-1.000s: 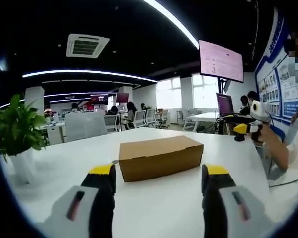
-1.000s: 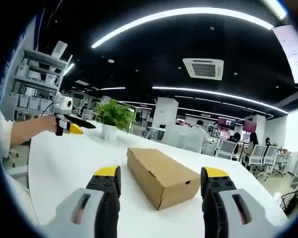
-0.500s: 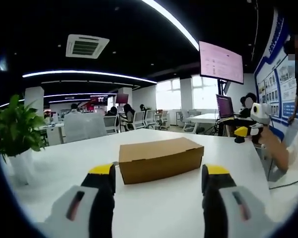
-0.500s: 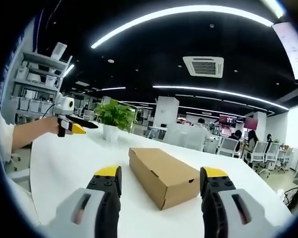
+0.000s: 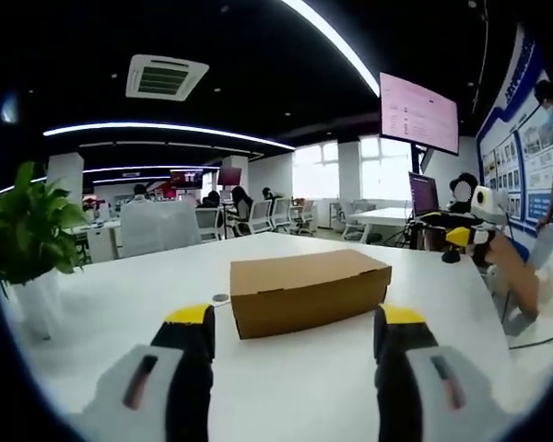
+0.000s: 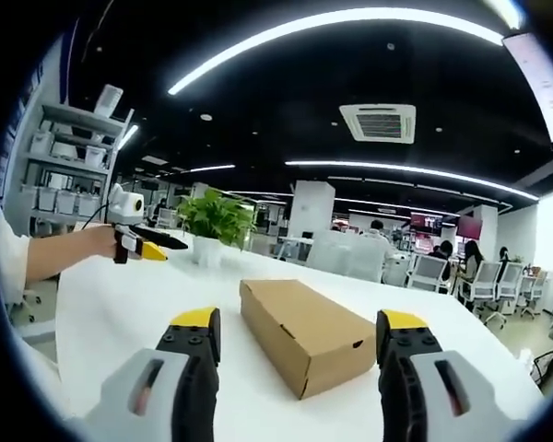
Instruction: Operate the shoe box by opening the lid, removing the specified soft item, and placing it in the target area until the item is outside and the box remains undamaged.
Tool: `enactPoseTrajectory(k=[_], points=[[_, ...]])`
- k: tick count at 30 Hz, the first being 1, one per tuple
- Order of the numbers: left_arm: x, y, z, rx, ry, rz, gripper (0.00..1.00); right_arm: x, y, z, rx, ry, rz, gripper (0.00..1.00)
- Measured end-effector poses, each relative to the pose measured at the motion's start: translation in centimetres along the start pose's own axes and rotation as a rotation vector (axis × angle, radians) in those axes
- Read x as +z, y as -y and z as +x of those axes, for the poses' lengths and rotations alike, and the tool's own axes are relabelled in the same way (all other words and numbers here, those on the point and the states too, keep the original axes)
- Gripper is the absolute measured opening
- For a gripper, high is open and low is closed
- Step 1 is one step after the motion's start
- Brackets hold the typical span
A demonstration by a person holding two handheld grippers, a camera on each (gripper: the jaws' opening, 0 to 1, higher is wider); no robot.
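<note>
My left gripper (image 5: 295, 318) hangs above the table (image 5: 120, 304) with its jaws spread wide and nothing between them; my right gripper (image 6: 300, 322) is the same, jaws apart and empty, just short of the box (image 6: 300, 331).

The table is broad, white and bare around the box. The box is a plain brown cardboard shoe box (image 5: 309, 290), closed, its lid flat and flush with the walls, corners crisp, no dents I can make out. It sits near the middle of the table. In the left gripper view its long side faces me and its length runs across the view. In the right gripper view it lies at a slant, one short end toward me, the far end toward the plant (image 6: 217, 216).

Both grippers are level and point forward at the box, apart from it. My hand and the right gripper (image 5: 470, 235) show beyond the box's right end in the left gripper view. In the right gripper view my other hand holds the left gripper (image 6: 143, 244) off the box's left, near the plant.

A small round thing (image 5: 220, 298) lies on the table, just beside the box's left corner; I cannot tell what it is.
</note>
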State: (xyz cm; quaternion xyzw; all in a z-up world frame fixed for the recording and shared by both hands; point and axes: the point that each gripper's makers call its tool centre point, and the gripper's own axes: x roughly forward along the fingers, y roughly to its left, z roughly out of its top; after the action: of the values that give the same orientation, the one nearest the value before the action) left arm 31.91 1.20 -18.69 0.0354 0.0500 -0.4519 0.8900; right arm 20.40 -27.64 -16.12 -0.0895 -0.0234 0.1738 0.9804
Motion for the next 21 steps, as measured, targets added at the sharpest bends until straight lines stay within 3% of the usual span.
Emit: enactPoseTrajectory(k=[6,12,15,18,21], points=[[1.4,-1.0,-0.5,-0.011,0.072,-0.036,0.68,-1.1,0.1,0.7,-0.006,-0.014,0.020,0.71],[2.0,-2.3,-0.1,0.030,0.126,-0.034,0.73,-2.1,-0.2,1.7,0.011,-0.026,0.035,0.71],[1.8,-2.4,0.5,0.004,0.113,-0.051,0.75,-2.5,0.0,2.3,0.011,-0.040,0.042,0.71],[1.1,-2.7,1.3,0.007,0.059,0.006,0.77,-2.6,0.6,2.9,-0.001,-0.038,0.047,0.71],[1.0,-2.9,2.1,-0.003,0.044,0.028,0.79,-2.5,0.9,3.3,-0.001,-0.030,0.069,0.71]])
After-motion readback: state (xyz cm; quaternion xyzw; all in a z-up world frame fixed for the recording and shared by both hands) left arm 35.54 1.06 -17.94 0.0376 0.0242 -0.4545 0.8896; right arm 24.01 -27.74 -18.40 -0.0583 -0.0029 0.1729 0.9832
